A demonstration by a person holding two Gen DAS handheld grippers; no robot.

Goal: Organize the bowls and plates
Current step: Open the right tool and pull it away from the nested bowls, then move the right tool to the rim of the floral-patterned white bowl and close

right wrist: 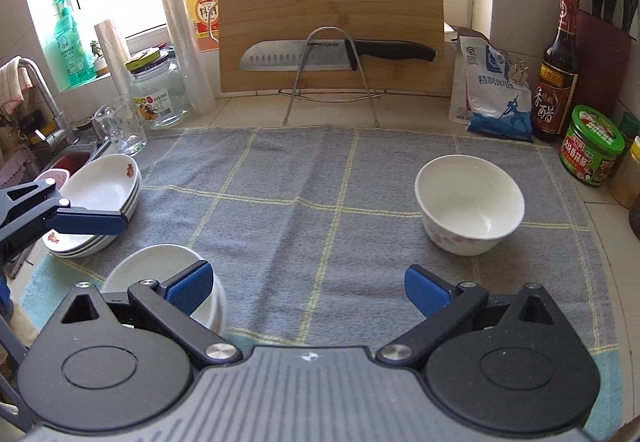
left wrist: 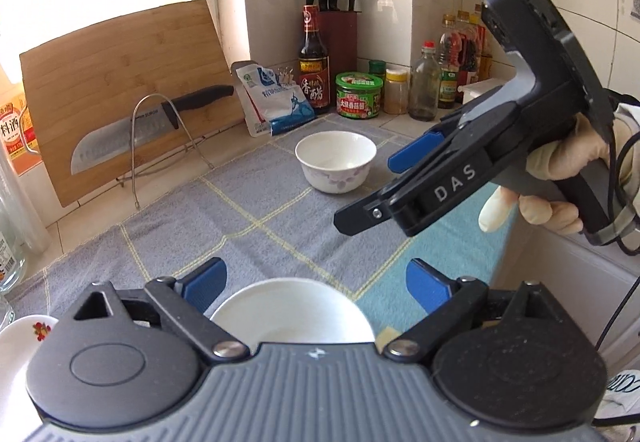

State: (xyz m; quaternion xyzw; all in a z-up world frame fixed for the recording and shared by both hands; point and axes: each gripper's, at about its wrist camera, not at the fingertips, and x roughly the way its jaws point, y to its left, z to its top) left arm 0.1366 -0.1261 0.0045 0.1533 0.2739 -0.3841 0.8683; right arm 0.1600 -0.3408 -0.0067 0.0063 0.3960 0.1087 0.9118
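A white bowl with purple flowers (left wrist: 336,162) (right wrist: 469,204) stands alone on the grey checked cloth (left wrist: 224,218) (right wrist: 304,202). A stack of white bowls (left wrist: 292,312) (right wrist: 160,274) sits at the cloth's near edge. A stack of oval white plates with red flowers (right wrist: 100,198) (left wrist: 20,338) lies at the left edge. My left gripper (left wrist: 316,286) is open and empty, just above the bowl stack. My right gripper (right wrist: 308,288) is open and empty, hovering over the cloth; it also shows in the left wrist view (left wrist: 400,182).
A bamboo cutting board (right wrist: 332,14) with a knife (right wrist: 336,54) on a wire stand leans at the back. Vinegar bottle (right wrist: 558,74), salt bag (right wrist: 492,90), green jar (right wrist: 592,146) and knife block (right wrist: 604,22) stand right. Glass jars (right wrist: 156,90) and a sink (right wrist: 48,154) are at left.
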